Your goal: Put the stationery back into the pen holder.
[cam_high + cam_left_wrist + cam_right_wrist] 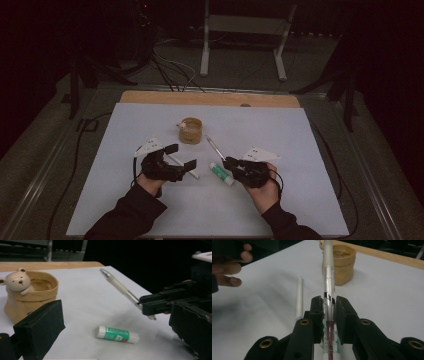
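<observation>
My right gripper (228, 161) is shut on a clear pen (214, 146), whose barrel sticks out past the jaws toward a tan pot with a small bear on its rim (190, 130). In the right gripper view the jaws (329, 302) press on both sides of the pen (328, 277). My left gripper (180, 157) stands open above a thin white stick (183, 166), with nothing between its jaws. A green and white glue stick (220, 173) lies on the sheet just under the right gripper. From the left gripper (116, 322) I see the glue stick (117, 334), the pen (120, 287) and the pot (32, 297).
Everything sits on a white sheet (280, 200) over a wooden table (210, 97). The thin white stick (299, 297) lies left of the pen, with the fingers of the person's left hand (229, 265) beyond it. Cables and a metal stand (245, 30) are behind the table.
</observation>
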